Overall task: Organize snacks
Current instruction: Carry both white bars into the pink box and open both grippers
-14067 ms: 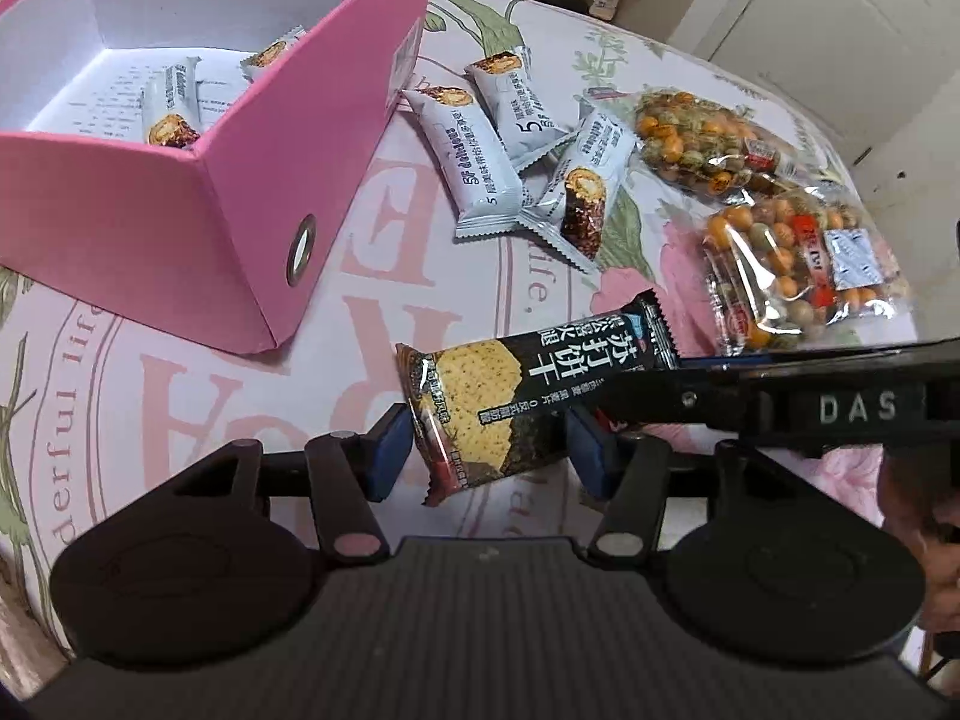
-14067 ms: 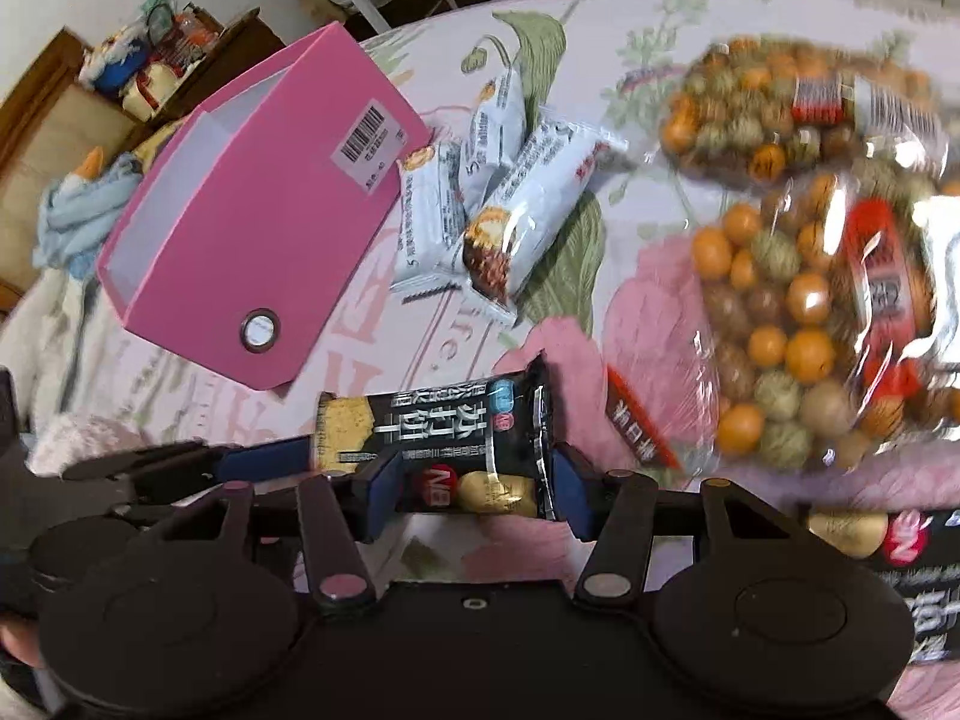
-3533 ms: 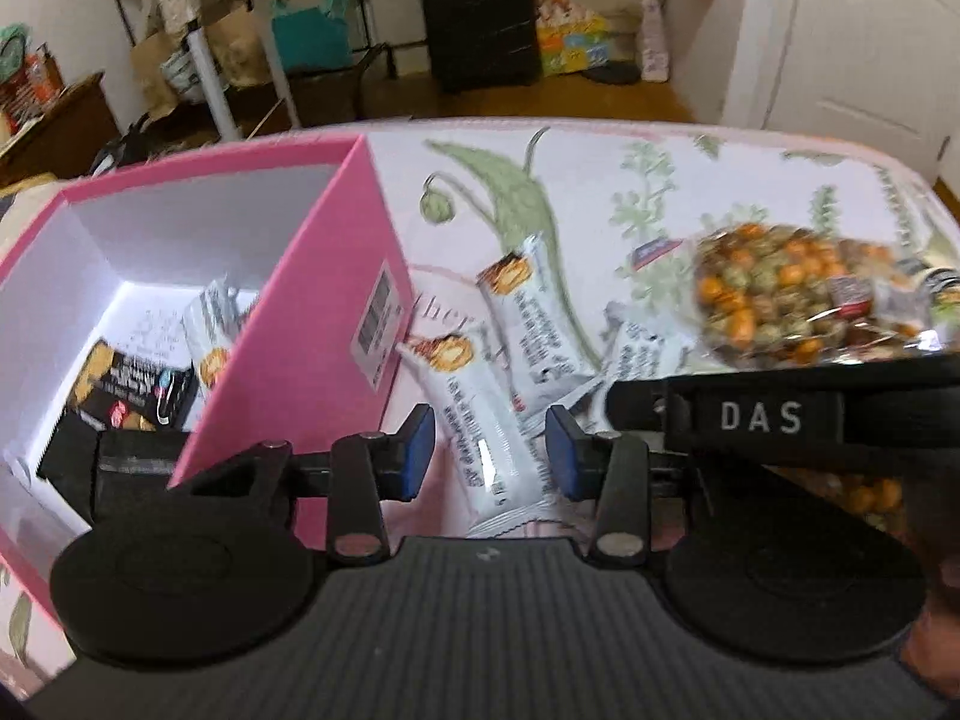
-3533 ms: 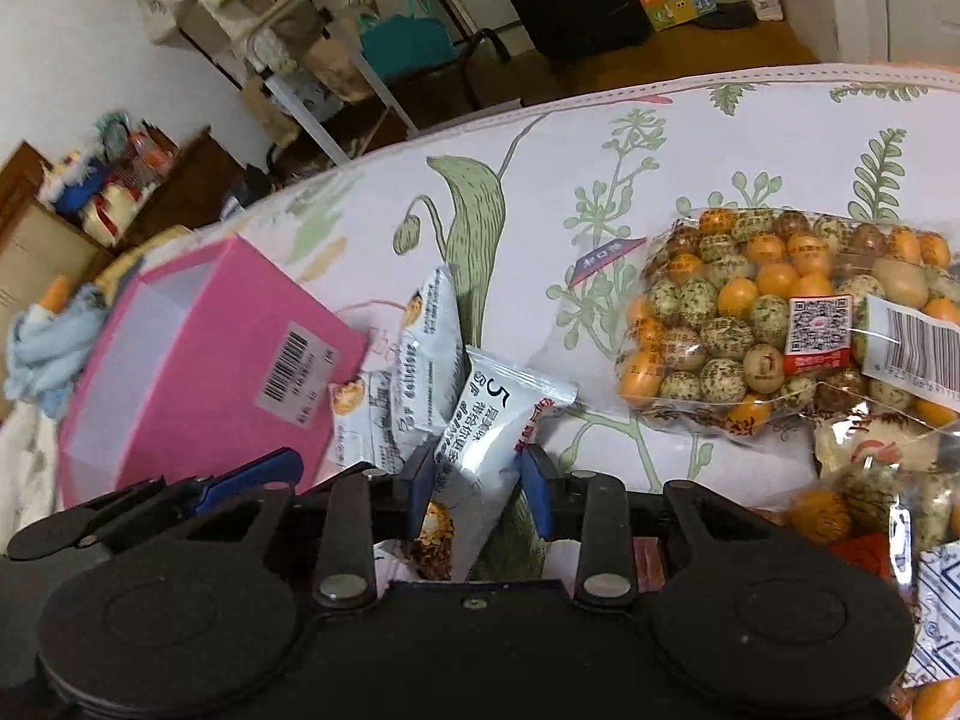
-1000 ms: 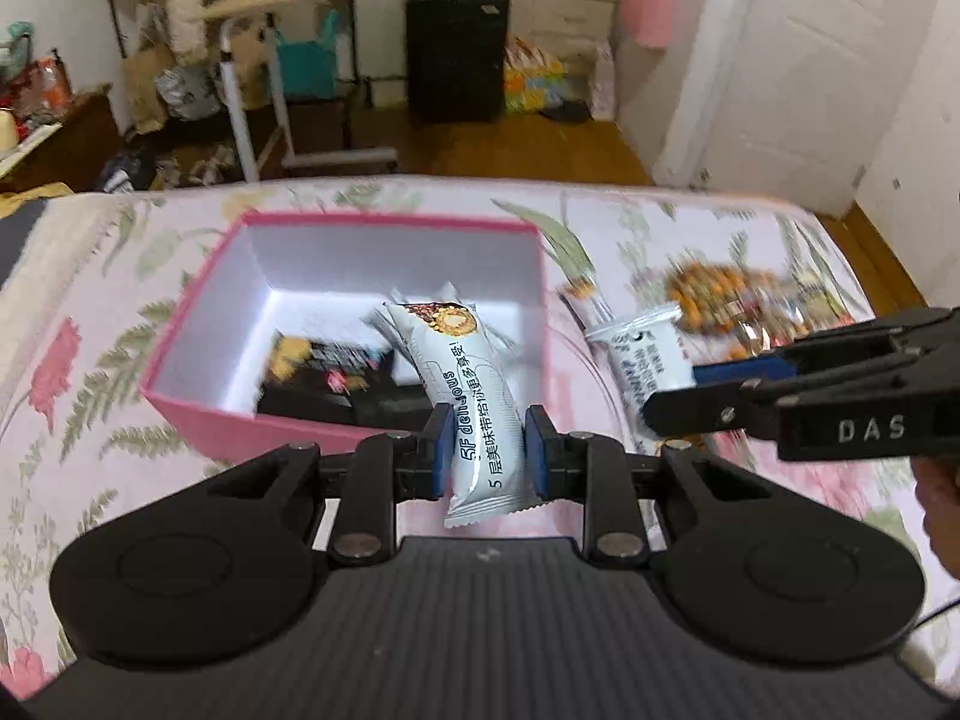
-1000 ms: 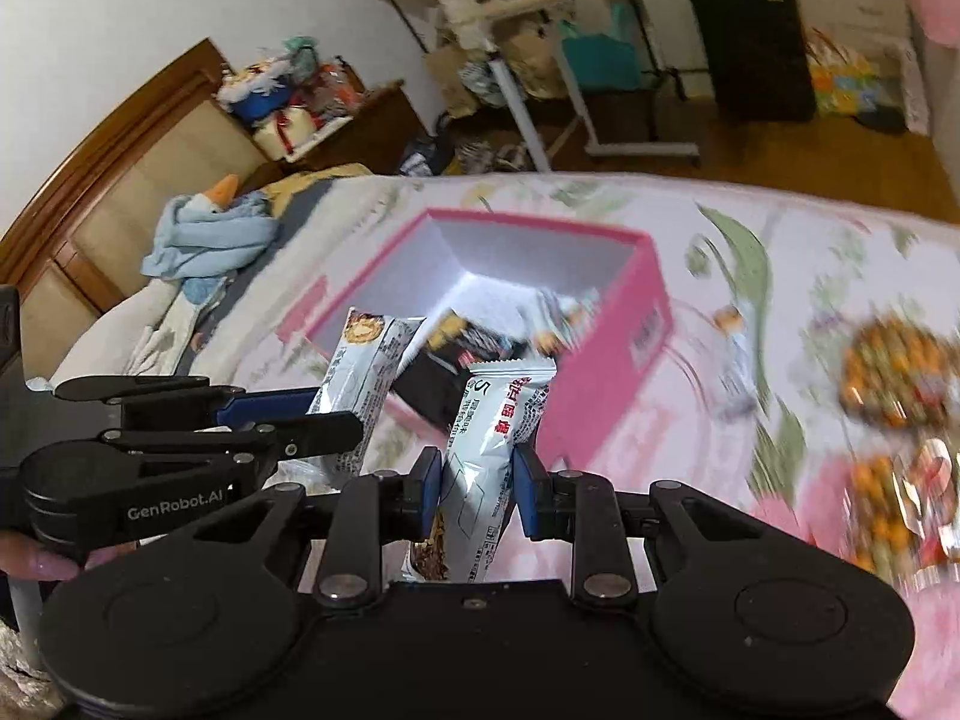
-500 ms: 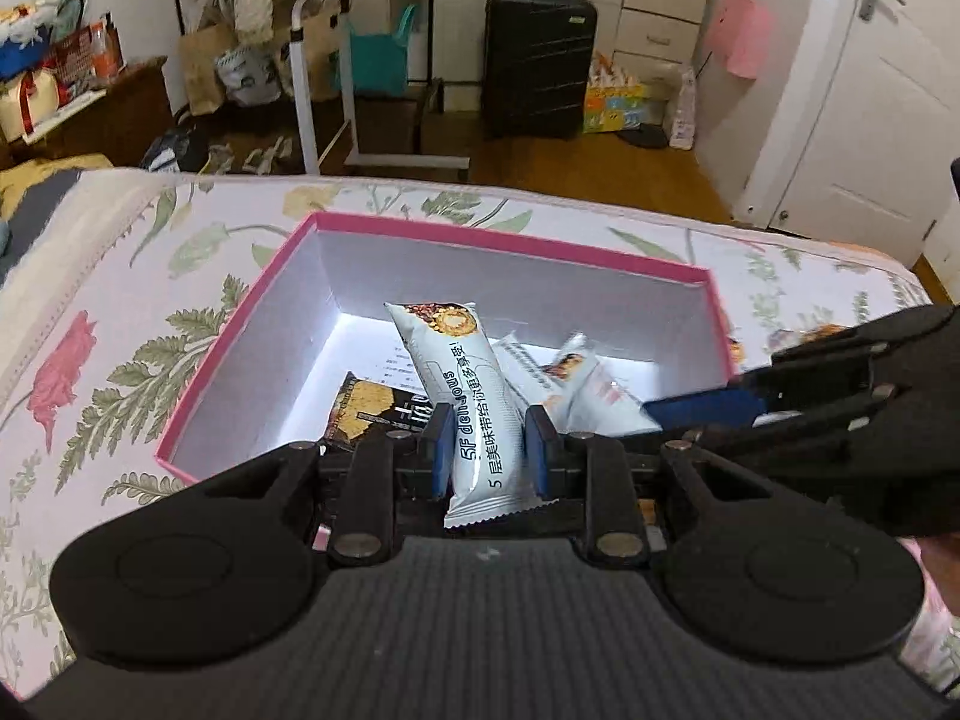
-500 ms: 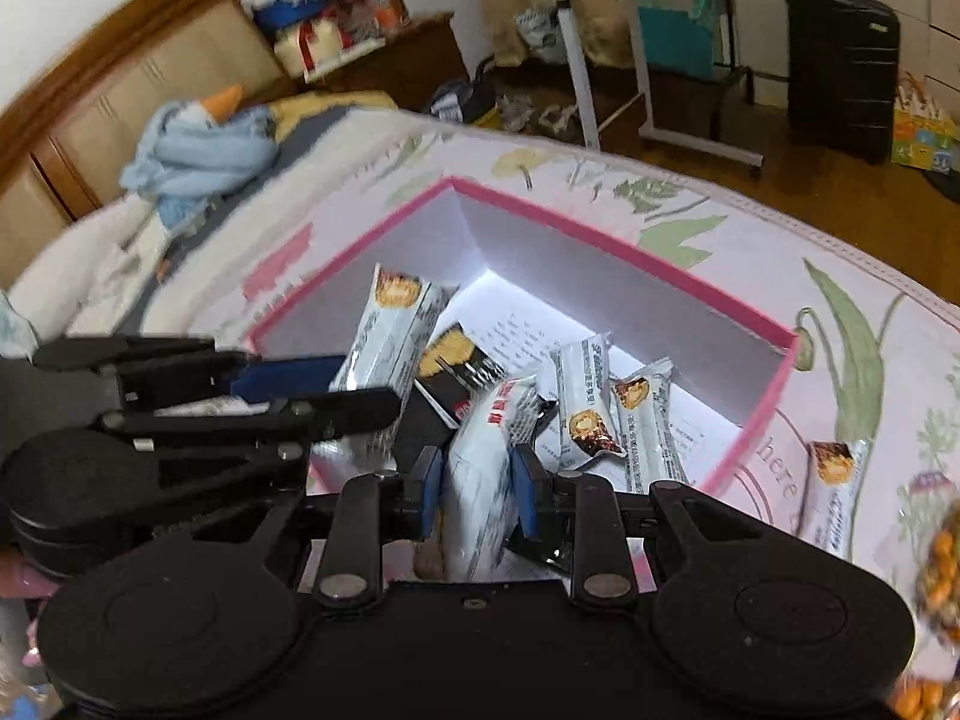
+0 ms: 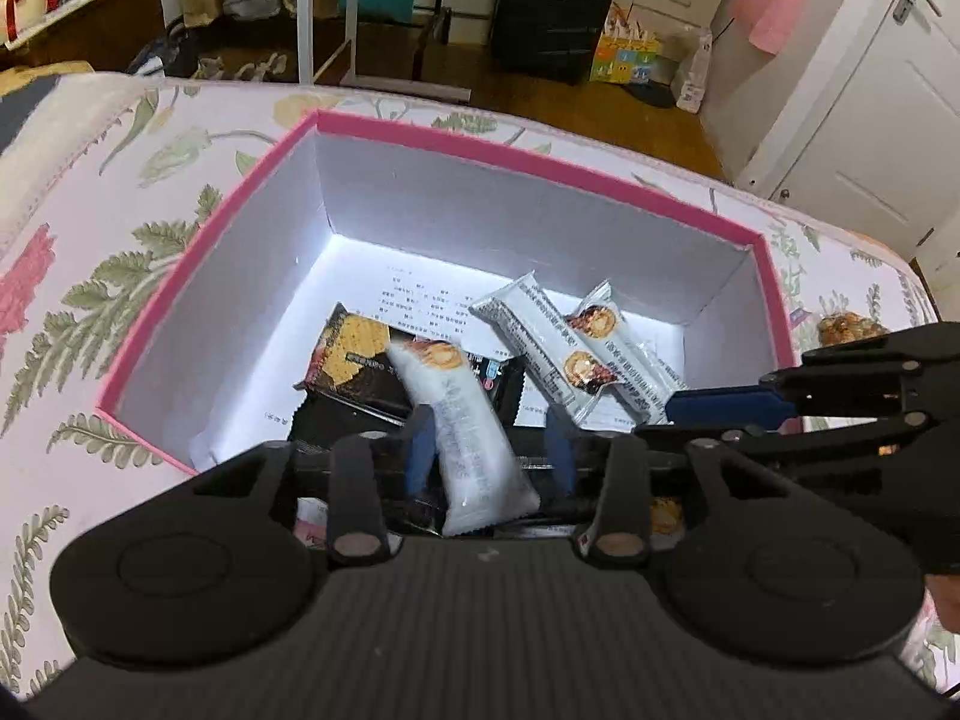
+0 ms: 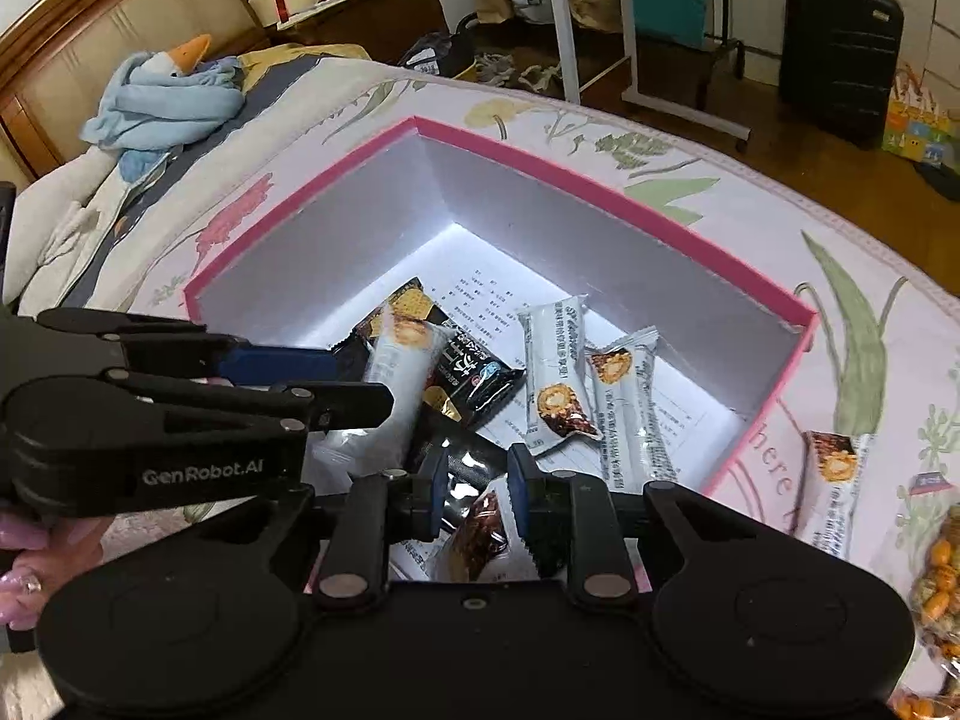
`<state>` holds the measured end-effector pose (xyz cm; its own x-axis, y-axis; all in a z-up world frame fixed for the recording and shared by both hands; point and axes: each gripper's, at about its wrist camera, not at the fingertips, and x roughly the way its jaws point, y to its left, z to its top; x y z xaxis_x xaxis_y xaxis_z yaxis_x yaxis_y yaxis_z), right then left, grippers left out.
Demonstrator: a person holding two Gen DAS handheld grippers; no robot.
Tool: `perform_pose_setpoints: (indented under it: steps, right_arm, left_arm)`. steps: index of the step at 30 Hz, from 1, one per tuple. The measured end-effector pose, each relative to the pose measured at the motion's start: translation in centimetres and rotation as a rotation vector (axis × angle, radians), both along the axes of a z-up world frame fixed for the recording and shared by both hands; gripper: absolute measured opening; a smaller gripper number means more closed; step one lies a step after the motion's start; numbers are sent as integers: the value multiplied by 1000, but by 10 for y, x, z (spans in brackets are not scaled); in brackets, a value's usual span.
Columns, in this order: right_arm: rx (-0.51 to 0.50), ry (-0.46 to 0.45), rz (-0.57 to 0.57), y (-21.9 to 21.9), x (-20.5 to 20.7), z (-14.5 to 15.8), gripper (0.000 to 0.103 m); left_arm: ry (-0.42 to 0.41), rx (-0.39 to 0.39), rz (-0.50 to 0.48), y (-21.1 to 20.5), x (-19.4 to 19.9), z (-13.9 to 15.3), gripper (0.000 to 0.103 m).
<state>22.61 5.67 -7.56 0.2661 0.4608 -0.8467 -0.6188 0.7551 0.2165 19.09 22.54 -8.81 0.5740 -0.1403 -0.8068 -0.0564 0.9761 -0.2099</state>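
Note:
A pink box with white inner walls holds black cracker packs and two white snack bars. My left gripper is open above the box. A blurred white snack bar is loose between its fingers, tilted. My right gripper is open over the box's near side, and a white bar with a brown end sits low between its fingers, free of them. The box and the left gripper's bar also show in the right wrist view.
One white snack bar lies on the floral bedspread right of the box. Bags of coated nuts lie at the right edge. A blue plush toy and a wooden headboard are at the far left. A black suitcase stands on the floor.
Both grippers opened over the box. The white bars they held have slipped from the fingers and are dropping into the box.

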Motion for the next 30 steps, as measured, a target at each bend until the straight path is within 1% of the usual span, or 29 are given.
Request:
perform_pose_setpoints:
  steps: [4, 6, 8, 12, 13, 16, 18, 20, 23, 27, 30]
  right_arm:
    - [-18, -31, -1, -6, -13, 16, 29]
    - [-23, -47, -2, -9, -20, 24, 30]
    - [-22, -58, -7, -15, -29, 33, 36]
    - [-32, -86, -18, -26, -44, 47, 41]
    - [-41, -96, -23, -30, -50, 52, 44]
    - [-57, -122, -44, -40, -62, 62, 46]
    - [-51, -126, -58, -50, -69, 69, 48]
    - [-41, -124, -81, -64, -77, 76, 50]
    - [-33, -131, -110, -86, -88, 83, 53]
    - [-3, -144, -145, -123, -105, 89, 57]
    - [24, -157, -170, -153, -118, 86, 60]
  left_arm:
    - [-35, 34, -16, -6, -14, 20, 41]
    - [-50, 48, -25, -10, -23, 30, 45]
    - [-67, 59, -37, -15, -33, 41, 47]
    - [-88, 85, -66, -29, -53, 62, 51]
    - [-91, 87, -74, -32, -57, 66, 51]
    - [-104, 99, -103, -43, -71, 79, 53]
    - [-114, 110, -126, -52, -80, 89, 54]
    - [-127, 119, -149, -61, -89, 97, 55]
    - [-155, 126, -178, -75, -102, 110, 64]
    - [-189, 123, -224, -98, -114, 120, 67]
    - [-192, 111, -261, -117, -118, 119, 68]
